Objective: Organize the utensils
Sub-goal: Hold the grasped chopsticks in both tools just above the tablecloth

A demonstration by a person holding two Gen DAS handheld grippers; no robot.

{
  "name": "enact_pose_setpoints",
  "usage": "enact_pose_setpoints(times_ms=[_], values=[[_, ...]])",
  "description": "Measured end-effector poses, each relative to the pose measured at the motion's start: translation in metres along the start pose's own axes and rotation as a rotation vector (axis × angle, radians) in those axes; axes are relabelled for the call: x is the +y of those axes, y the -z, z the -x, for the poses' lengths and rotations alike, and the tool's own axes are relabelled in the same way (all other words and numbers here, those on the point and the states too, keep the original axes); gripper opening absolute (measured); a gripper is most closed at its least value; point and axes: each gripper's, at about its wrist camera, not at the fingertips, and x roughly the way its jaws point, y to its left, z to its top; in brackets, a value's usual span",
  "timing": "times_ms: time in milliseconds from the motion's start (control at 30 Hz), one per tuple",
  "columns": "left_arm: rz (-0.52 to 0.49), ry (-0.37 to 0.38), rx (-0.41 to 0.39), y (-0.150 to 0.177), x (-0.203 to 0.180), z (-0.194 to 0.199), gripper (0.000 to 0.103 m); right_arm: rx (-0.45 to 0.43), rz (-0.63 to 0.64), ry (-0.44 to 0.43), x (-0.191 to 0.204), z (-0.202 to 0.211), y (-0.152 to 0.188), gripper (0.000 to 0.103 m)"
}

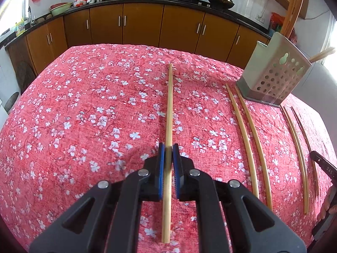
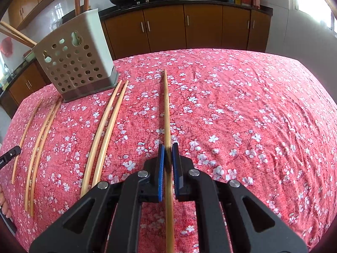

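The left gripper point(image 1: 168, 147) has its fingers clenched on a chopstick point(image 1: 169, 105) lying well left of the holder point(image 1: 273, 78) on the tabletop point(image 1: 84, 116); the right gripper point(image 2: 167, 147) likewise grips a chopstick point(image 2: 166, 109) to the holder's point(image 2: 75, 63) right.
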Motion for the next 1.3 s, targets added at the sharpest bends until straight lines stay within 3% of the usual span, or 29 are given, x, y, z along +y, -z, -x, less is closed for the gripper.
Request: enact_pose_setpoints(times_ms=[833,1300], values=[[0.009,-0.001,0.001,0.000,-0.001,0.001,0.010,-0.001,-0.003,-0.010,-0.003,0.000,0.000,0.009],[-0.078,-0.030,0.011,0.021,-0.010,0.017,0.008,-0.003,0.008,-0.028,-0.008,0.015,0.020,0.008]])
